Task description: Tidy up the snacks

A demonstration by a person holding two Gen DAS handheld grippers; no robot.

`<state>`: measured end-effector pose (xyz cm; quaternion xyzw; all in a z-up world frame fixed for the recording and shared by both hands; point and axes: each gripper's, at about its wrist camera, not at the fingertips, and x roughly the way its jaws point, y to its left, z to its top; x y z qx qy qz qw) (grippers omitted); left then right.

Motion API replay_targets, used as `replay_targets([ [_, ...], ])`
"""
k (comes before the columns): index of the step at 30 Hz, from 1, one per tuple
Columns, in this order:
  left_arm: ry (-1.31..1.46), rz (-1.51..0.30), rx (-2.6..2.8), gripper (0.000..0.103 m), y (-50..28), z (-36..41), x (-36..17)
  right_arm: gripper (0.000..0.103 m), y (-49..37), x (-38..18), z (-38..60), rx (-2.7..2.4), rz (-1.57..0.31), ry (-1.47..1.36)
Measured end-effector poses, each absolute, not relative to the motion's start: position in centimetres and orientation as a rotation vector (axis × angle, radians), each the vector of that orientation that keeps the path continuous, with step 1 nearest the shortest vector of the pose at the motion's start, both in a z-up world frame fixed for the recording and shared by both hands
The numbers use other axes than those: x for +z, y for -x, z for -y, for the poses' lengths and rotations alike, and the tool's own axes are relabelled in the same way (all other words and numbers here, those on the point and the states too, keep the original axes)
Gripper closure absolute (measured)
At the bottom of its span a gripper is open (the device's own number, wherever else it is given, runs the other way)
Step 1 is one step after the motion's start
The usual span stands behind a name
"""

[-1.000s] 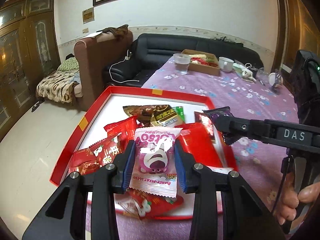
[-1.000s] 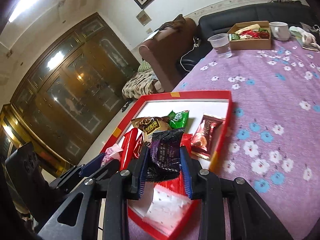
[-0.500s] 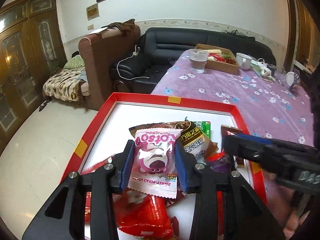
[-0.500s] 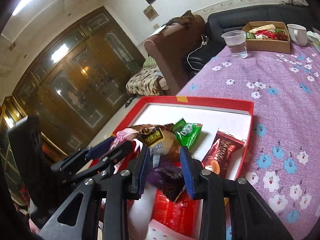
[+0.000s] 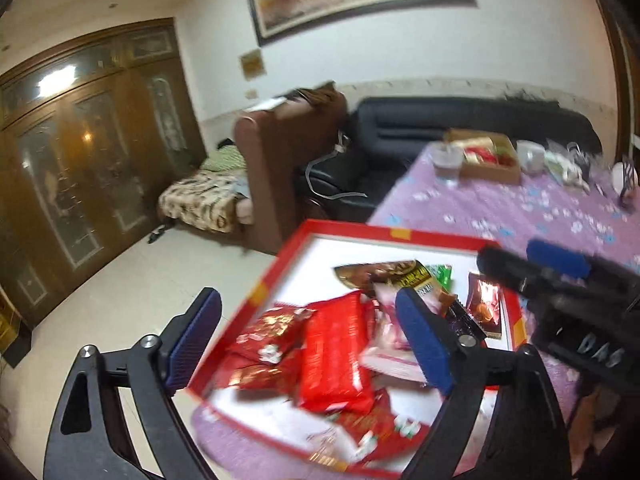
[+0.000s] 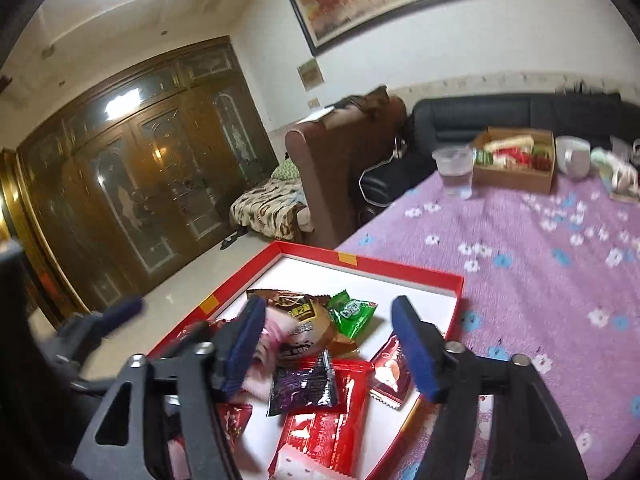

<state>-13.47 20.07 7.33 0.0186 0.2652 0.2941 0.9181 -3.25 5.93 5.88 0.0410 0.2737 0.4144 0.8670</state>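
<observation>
A red tray point(image 5: 440, 236) point(image 6: 400, 268) with a white floor holds a pile of snack packets. My left gripper point(image 5: 316, 340) is open and empty above the tray's left edge. The pink bear packet point(image 5: 394, 330) lies in the pile beside a long red packet point(image 5: 334, 356). My right gripper point(image 6: 330, 350) is open and empty above the tray. The dark purple packet point(image 6: 302, 386) lies below it on a red packet point(image 6: 332, 428). A brown packet point(image 6: 296, 316), a green packet point(image 6: 352, 312) and a small red-brown packet point(image 6: 390, 374) lie nearby.
The tray sits at the edge of a purple flowered tablecloth point(image 6: 540, 280). Far back stand a plastic cup point(image 6: 454, 172), a cardboard box of snacks point(image 6: 516, 162) and a white mug point(image 6: 572, 154). Sofas and the floor lie beyond the left table edge.
Both grippers have opened. The pink bear packet left the left gripper and the purple packet left the right gripper; both now lie in the tray. Both grippers have lifted back.
</observation>
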Motion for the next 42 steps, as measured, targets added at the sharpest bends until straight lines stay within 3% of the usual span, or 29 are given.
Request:
replay_targets([
  [9,0.118,-0.522,0.596,0.012,21.0,-20.3,9.0,0.028,10.9,7.5,-2.1,0.824,-0.522,-0.076],
  [11,0.139,-0.520,0.605,0.012,22.4,-20.0,9.1,0.022,12.7,8.3,-1.1,0.806,-0.500,-0.084],
  [17,0.109,-0.507,0.632,0.012,26.2,-18.3,9.7,0.017,18.5,10.3,1.9,0.743,-0.429,-0.105],
  [30,0.102,-0.471,0.510,0.012,33.3,-16.1,10.6,0.017,26.9,11.9,5.0,0.730,-0.413,-0.110],
  [42,0.093,-0.477,0.428,0.012,33.4,-15.4,10.4,0.016,28.4,12.2,4.9,0.728,-0.358,-0.079],
])
